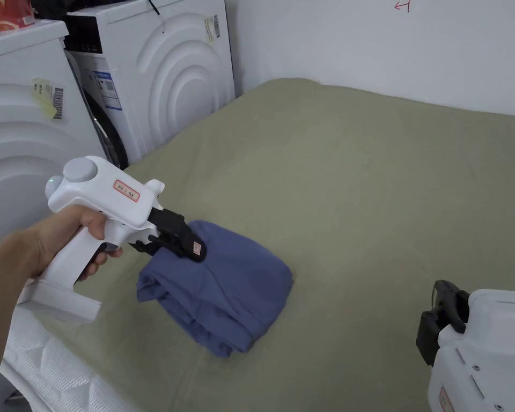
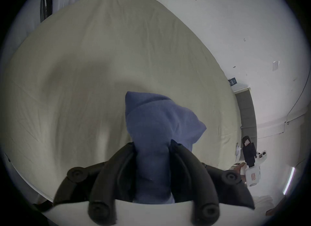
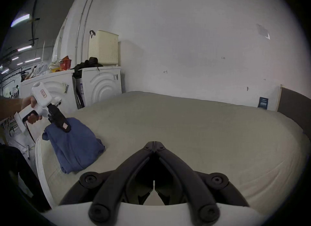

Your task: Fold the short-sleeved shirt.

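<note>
Plain white painted wall behind a big bed with an olive-green fitted sheet. Two white front-load washing machines sit beside it, a cream perforated plastic laundry hamper on one. Fluorescent tube lights overhead.

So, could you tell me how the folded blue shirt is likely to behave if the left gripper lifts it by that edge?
The shirt will probably sag and unfold: its layers look soft and loosely stacked. It seems light, since the left gripper alone bunches the cloth between its jaws.
</note>
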Demonstrator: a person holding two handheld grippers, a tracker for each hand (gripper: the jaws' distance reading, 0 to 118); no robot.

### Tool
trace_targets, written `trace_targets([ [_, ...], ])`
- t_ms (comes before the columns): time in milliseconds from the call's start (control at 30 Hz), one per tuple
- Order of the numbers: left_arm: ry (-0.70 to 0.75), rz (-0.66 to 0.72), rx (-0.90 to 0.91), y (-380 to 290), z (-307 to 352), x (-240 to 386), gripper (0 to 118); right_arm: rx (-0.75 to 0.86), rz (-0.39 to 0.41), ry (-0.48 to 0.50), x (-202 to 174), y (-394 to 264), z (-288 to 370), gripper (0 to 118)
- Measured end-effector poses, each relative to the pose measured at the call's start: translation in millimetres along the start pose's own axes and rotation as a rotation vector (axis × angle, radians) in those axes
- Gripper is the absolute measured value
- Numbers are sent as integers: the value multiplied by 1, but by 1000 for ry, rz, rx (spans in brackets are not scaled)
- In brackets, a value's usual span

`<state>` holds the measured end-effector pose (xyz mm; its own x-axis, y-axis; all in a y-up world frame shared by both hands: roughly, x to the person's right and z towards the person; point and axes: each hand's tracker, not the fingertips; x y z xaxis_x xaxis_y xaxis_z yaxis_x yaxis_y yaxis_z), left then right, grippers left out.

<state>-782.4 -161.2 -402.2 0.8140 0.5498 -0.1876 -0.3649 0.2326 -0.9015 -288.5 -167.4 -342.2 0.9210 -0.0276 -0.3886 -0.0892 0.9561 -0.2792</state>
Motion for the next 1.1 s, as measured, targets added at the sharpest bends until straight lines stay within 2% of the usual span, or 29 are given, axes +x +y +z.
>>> trace_targets([
  [33, 23, -10, 3, 0, 0, 3, 68, -3, 2, -1, 2, 0, 2, 0],
  [67, 38, -19, 20, 1, 2, 4, 100, -1, -1, -3, 5, 0, 5, 0],
  [100, 91, -18, 49, -5, 7, 10, 118, -6, -6, -1, 9, 1, 7, 0],
  [167, 98, -26, 155, -11, 23, 20, 115, -9, -17, 2, 17, 3, 16, 0],
  [267, 96, -31, 191, -20, 41, 42, 114, -9, -8, 5, 33, 9, 32, 0],
  [333, 114, -76, 202, -29, 46, 71, 108, 4, -14, 0, 47, 16, 47, 0],
  [367, 126, -103, 234, -35, 47, 89, 91, 9, -25, 0, 56, 21, 54, 0],
  [400, 140, -119, 287, -42, 48, 108, 37, 18, -34, 0, 65, 26, 61, 0],
  [433, 89, -123, 319, -51, 44, 123, 0, 20, -34, -9, 73, 30, 67, 0],
  [467, 52, -159, 347, -60, 38, 142, 0, 26, -36, -11, 84, 35, 75, 0],
  [500, 125, -217, 390, -72, 29, 168, 0, 34, -40, -14, 96, 40, 82, 0],
  [600, 128, -342, 418, -115, -6, 253, 0, 48, -28, -58, 133, 56, 110, 0],
  [667, 127, -400, 532, -151, -28, 311, 0, 55, -41, -76, 162, 66, 132, 0],
  [700, 86, -391, 554, -166, -39, 337, 0, 60, -44, -120, 175, 69, 144, 0],
  [733, 121, -392, 611, -188, -50, 361, 0, 61, -44, -133, 189, 73, 156, 0],
  [767, 99, -415, 649, -204, -58, 386, 0, 62, -37, -142, 203, 76, 168, 0],
  [800, 69, -438, 694, -221, -67, 410, 0, 66, -20, -193, 216, 80, 182, 0],
  [833, 118, -439, 765, -235, -72, 430, 0, 74, -11, -214, 226, 81, 194, 0],
  [900, 178, -537, 870, -256, -89, 473, 0, 91, -4, -258, 250, 84, 220, 0],
  [1100, 281, -649, 1041, -312, -105, 554, 0, 121, -4, -354, 296, 84, 273, 0],
])
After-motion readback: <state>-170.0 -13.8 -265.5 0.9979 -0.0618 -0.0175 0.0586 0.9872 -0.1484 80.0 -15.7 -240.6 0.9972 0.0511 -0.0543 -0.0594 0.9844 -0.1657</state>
